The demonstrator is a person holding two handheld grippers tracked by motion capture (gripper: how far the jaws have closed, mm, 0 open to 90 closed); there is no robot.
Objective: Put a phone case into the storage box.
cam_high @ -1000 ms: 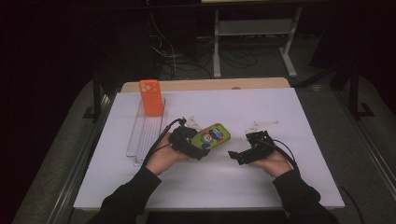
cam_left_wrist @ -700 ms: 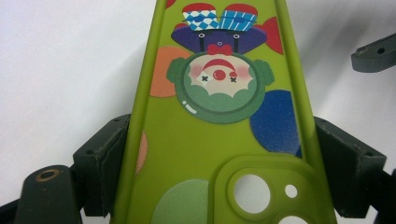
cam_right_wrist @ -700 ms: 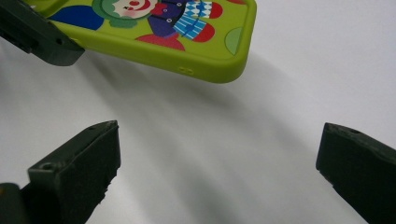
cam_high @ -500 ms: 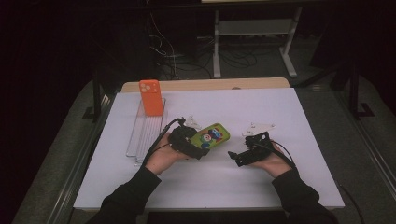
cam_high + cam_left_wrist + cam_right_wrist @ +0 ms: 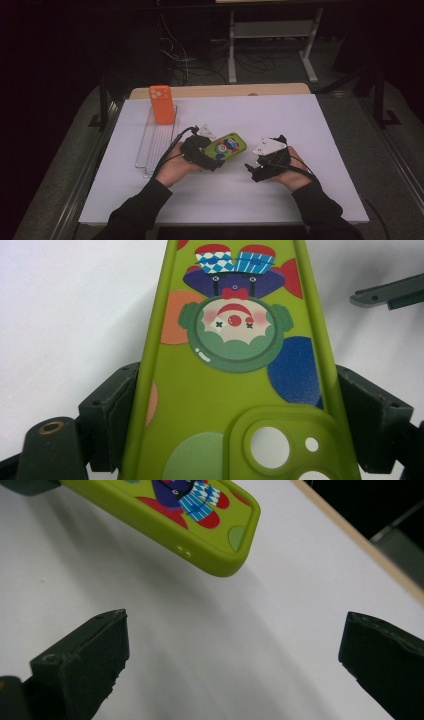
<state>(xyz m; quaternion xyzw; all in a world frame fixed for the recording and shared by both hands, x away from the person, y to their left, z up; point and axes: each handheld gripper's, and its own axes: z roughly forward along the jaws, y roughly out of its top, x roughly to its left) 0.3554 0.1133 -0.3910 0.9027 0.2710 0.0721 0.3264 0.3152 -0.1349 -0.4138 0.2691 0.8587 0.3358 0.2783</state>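
Holding a green phone case over the white table

Gripping the green phone case [image 5: 226,146] across its width, the left hand-held gripper [image 5: 210,157] has its two black jaws pressed against the case's long edges, as the left gripper view shows. The case [image 5: 235,365] runs straight out ahead of those jaws, camera cut-out nearest them and the clown picture farther along. In the right gripper view the case [image 5: 200,520] hangs above the table [image 5: 210,645] with its shadow beneath it, its rounded far end reaching toward the right hand-held gripper.

The right hand-held gripper [image 5: 252,170] sits just beside the left one, near the case's free end but apart from it. Its jaws stand wide apart with nothing between them but bare table.

Well beyond the left hand-held gripper, an orange phone case [image 5: 162,104] stands upright at the far end of a clear plastic rack [image 5: 150,147].
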